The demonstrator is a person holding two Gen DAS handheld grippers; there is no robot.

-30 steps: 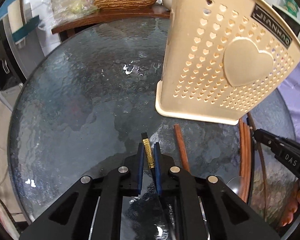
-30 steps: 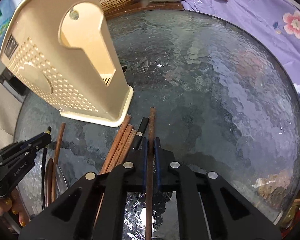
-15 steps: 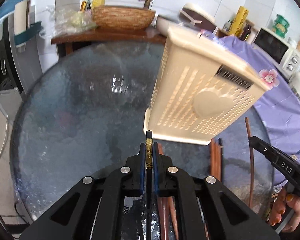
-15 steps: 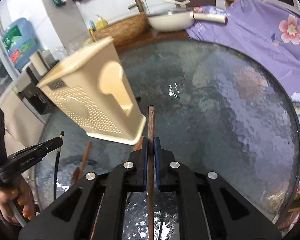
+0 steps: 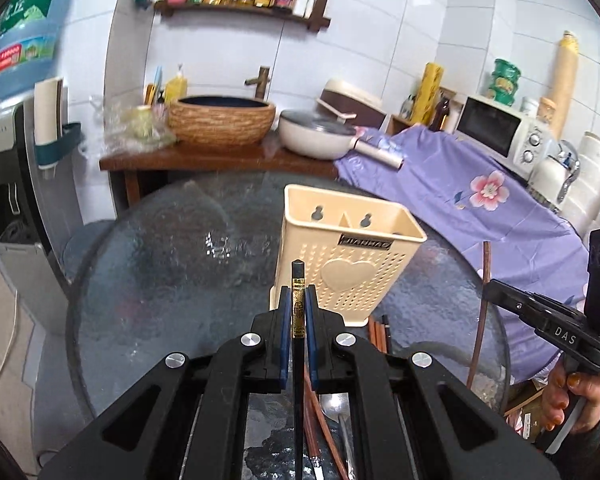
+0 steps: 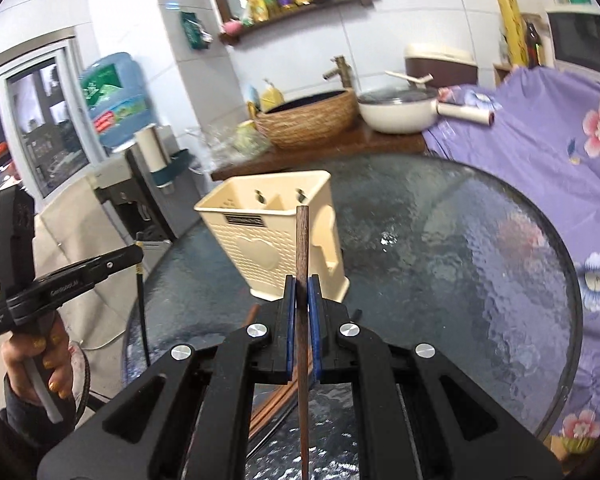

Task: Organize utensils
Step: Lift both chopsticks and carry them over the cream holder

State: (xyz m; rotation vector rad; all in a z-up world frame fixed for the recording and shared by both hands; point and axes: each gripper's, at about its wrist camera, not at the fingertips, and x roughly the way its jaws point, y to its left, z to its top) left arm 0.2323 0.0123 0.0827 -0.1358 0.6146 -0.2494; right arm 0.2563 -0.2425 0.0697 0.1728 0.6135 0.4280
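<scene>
My left gripper (image 5: 298, 300) is shut on a black chopstick with a gold band (image 5: 298, 292), its tip raised in front of the cream utensil holder (image 5: 352, 268). My right gripper (image 6: 302, 290) is shut on a brown wooden chopstick (image 6: 302, 248), also lifted, with the same holder (image 6: 276, 232) just beyond it. The holder stands upright on the round glass table (image 5: 160, 280), its divided top open. Brown chopsticks (image 5: 378, 334) and a metal spoon (image 5: 336, 406) lie on the glass below. Each view shows the other gripper at its edge, held by a hand.
A purple flowered cloth (image 5: 480, 192) covers the counter right of the table. Behind stand a wooden shelf with a woven basin (image 5: 222, 120) and a white pan (image 5: 320, 138). A water dispenser (image 5: 8, 184) is at the left, a microwave (image 5: 500, 132) at the right.
Both grippers rose from the table and tilted up, each lifting its chopstick. The holder now sits lower and farther off, its open top showing, and the back wall has come into view.
</scene>
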